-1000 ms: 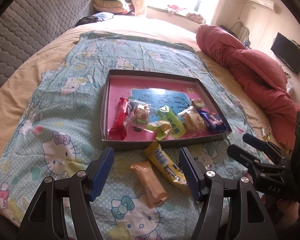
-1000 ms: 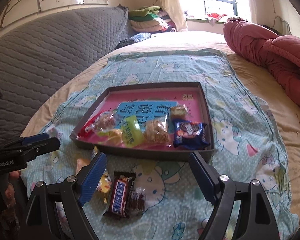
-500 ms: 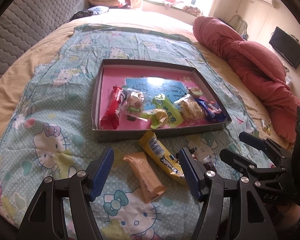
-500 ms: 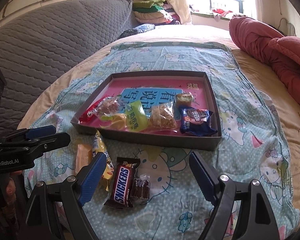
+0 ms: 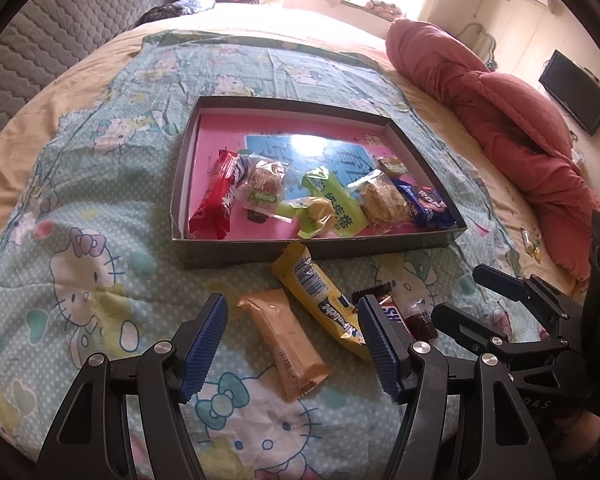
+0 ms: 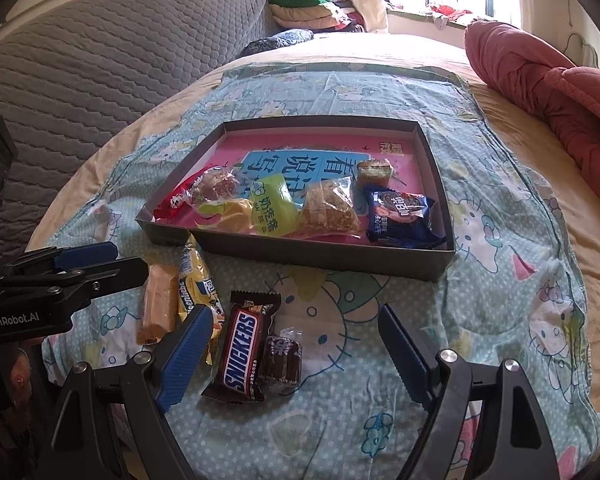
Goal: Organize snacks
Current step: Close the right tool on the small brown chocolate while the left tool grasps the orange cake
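The left gripper (image 5: 290, 338) hangs released, its jaws wide apart over an orange bar (image 5: 284, 344) on the cloth (image 5: 80, 184). Just right of that bar lies a yellow pack (image 5: 320, 300), its far end touching the tray (image 5: 416, 240). Farther right, the right gripper (image 6: 296, 350) is also spread wide and grasps nothing, above a Snickers (image 6: 242, 352) and a small dark candy (image 6: 282, 356) lying side by side. The tray, beyond all four, holds a near row: red bar (image 5: 216, 200), clear-wrapped cake (image 5: 264, 190), green pack (image 5: 332, 200), flaky pastry (image 5: 382, 202), blue pack (image 5: 426, 206).
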A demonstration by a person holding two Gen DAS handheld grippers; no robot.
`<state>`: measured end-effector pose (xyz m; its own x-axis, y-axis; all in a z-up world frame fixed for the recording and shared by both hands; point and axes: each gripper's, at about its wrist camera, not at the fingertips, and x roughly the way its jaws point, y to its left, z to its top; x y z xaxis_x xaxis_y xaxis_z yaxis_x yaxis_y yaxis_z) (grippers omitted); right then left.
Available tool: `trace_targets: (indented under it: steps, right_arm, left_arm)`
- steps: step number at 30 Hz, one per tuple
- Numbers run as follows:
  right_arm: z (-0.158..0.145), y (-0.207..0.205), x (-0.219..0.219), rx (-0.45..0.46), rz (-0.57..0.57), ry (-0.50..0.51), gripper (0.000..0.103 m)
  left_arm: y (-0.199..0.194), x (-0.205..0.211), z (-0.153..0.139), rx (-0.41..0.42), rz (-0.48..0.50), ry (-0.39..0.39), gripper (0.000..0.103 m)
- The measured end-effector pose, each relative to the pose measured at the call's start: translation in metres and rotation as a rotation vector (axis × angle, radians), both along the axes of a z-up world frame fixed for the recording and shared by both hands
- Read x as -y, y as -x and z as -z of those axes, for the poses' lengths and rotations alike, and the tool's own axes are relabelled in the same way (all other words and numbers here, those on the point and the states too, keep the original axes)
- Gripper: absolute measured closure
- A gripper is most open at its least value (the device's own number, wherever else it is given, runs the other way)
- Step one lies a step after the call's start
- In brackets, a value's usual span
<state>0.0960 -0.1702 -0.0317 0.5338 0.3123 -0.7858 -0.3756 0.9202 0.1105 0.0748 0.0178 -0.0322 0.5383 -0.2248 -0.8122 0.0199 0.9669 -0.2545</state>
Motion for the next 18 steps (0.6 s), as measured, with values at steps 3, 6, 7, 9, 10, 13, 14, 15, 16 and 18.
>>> trace_targets:
  steps: [3, 6, 7, 9, 10, 13, 14, 15, 16, 18]
  right_arm:
    - [0.002, 0.0, 0.0, -0.008, 0.004, 0.005, 0.019]
    - [0.005, -0.002, 0.002, -0.023, 0.018, 0.014, 0.019]
    - [0.007, -0.003, 0.003, -0.03, 0.022, 0.013, 0.019]
    - [0.01, -0.004, 0.005, -0.049, 0.03, 0.011, 0.019]
    - [0.013, -0.005, 0.005, -0.064, 0.029, 0.01, 0.019]
    - [0.019, -0.007, 0.003, -0.088, 0.02, 0.011, 0.019]
    - [0.021, -0.007, 0.001, -0.096, 0.014, 0.016, 0.019]
    - [0.024, -0.007, -0.001, -0.103, 0.007, 0.023, 0.019]
    - [0.026, -0.006, -0.003, -0.11, -0.001, 0.029, 0.019]
    - [0.031, -0.004, -0.008, -0.125, -0.017, 0.046, 0.019]
  left_arm:
    - [-0.001, 0.001, 0.003, -0.008, 0.004, 0.005, 0.034]
    - [-0.002, 0.002, 0.007, -0.02, 0.007, 0.014, 0.034]
    - [-0.003, 0.003, 0.008, -0.024, 0.008, 0.019, 0.034]
    - [-0.004, 0.003, 0.01, -0.03, 0.007, 0.027, 0.034]
    - [-0.005, 0.003, 0.012, -0.033, 0.006, 0.031, 0.034]
    - [-0.009, 0.003, 0.017, -0.052, -0.007, 0.053, 0.034]
    - [-0.009, 0.003, 0.019, -0.056, -0.01, 0.06, 0.034]
    - [-0.01, 0.003, 0.02, -0.06, -0.011, 0.065, 0.034]
    - [-0.011, 0.003, 0.022, -0.066, -0.014, 0.063, 0.034]
    - [-0.012, 0.003, 0.025, -0.071, -0.014, 0.063, 0.034]
